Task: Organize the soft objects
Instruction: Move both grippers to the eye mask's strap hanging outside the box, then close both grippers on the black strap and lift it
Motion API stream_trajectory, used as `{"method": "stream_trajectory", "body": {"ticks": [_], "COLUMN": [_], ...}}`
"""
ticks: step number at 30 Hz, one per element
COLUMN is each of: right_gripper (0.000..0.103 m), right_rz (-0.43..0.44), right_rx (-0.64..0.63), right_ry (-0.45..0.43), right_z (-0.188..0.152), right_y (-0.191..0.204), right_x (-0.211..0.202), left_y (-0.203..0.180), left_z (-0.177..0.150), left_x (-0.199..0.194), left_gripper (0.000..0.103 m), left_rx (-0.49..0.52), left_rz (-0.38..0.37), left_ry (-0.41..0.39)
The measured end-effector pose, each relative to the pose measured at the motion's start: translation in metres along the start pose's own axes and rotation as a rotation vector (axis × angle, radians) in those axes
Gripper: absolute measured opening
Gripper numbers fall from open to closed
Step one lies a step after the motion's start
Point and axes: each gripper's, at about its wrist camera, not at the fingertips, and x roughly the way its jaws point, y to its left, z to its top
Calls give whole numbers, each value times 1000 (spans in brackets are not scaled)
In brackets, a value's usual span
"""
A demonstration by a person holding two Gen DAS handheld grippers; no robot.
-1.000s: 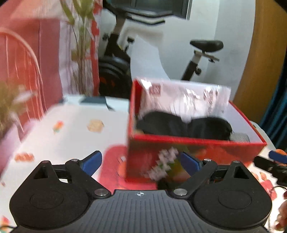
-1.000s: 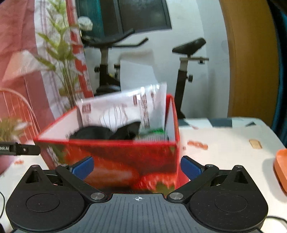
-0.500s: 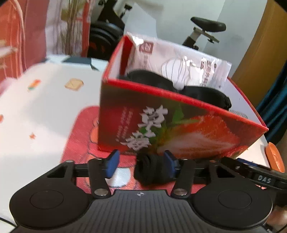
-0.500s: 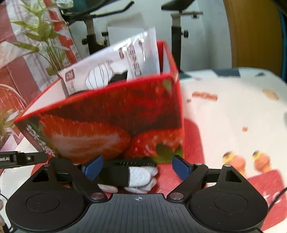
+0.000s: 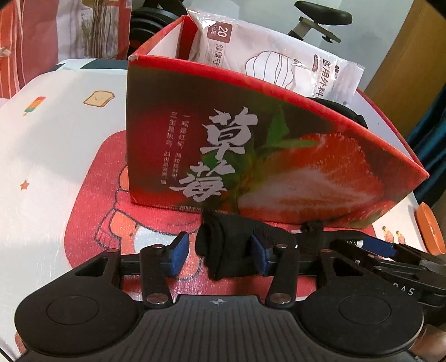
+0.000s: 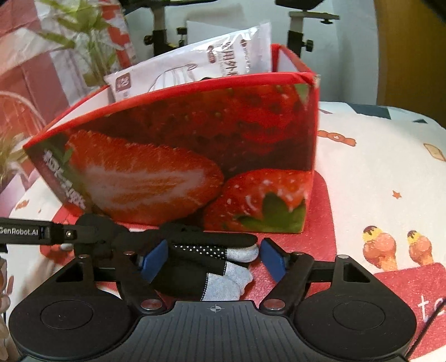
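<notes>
A black sock [image 5: 223, 250] with grey toes [image 6: 231, 275] lies on the red mat, just in front of the red strawberry box [image 5: 278, 167] [image 6: 195, 139]. My left gripper [image 5: 218, 256] straddles its bunched black end. The sock rests against the right pad and a gap shows at the left pad. My right gripper [image 6: 213, 259] is closing around the grey-toed end, and its right pad still stands off the cloth. A white mask packet [image 5: 278, 55] [image 6: 195, 66] and a black soft item [image 5: 343, 110] sit inside the box.
The box stands on a red mat [image 5: 97, 195] over a printed white tablecloth [image 6: 376, 167]. An orange dish [image 5: 429, 231] sits at the table's right edge. A plant [image 6: 92, 55] and an exercise bike [image 5: 320, 16] stand behind the table.
Both grippers have dropped from box-rim height to the mat in front of the box. Their jaws have narrowed, and the sock now lies between them.
</notes>
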Motion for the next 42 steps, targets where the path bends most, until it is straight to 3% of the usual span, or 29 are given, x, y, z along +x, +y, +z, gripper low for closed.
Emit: {"method": "stream_trajectory", "body": {"ticks": [5, 6, 7, 8, 13, 15, 20, 27, 33, 35, 37, 40, 42], "right_gripper": [63, 62, 61, 58, 40, 28, 12, 9, 5, 5, 5, 5, 13], "right_rz": [12, 15, 20, 23, 42, 58, 99, 146, 183, 195, 207, 183, 165], "right_rx": [-31, -33, -34, -34, -56, -64, -89, -103, -120, -124, -128, -134, -111], "right_ry": [9, 11, 14, 17, 18, 13, -24, -99, -191, -231, -256, -233, -189], "right_z": [-3, -3, -3, -3, -4, -3, 2, 14, 30, 36, 42, 46, 43], "right_y": [5, 5, 5, 6, 11, 13, 18, 20, 25, 26, 26, 26, 22], "right_x": [-4, -4, -4, -5, -9, -12, -26, -52, -78, -87, -93, -90, -82], "left_y": [1, 2, 2, 1, -1, -3, -6, -14, -22, -26, -30, -30, -28], "left_z": [-5, -5, -6, -6, -9, -10, -9, -3, 4, 7, 8, 12, 14], "left_x": [-2, -3, -4, -4, -6, -7, -19, -52, -87, -97, -105, -113, -113], "left_gripper": [50, 48, 36, 30, 18, 18, 17, 16, 13, 3, 3, 3, 4], "left_rx": [2, 2, 4, 6, 11, 27, 51, 109, 152, 168, 179, 183, 174], "left_rz": [0, -1, 0, 1, -22, -18, 11, 12, -34, -50, -64, -72, -76], "left_ry": [2, 2, 2, 2, 10, 12, -7, -87, -193, -227, -262, -304, -305]}}
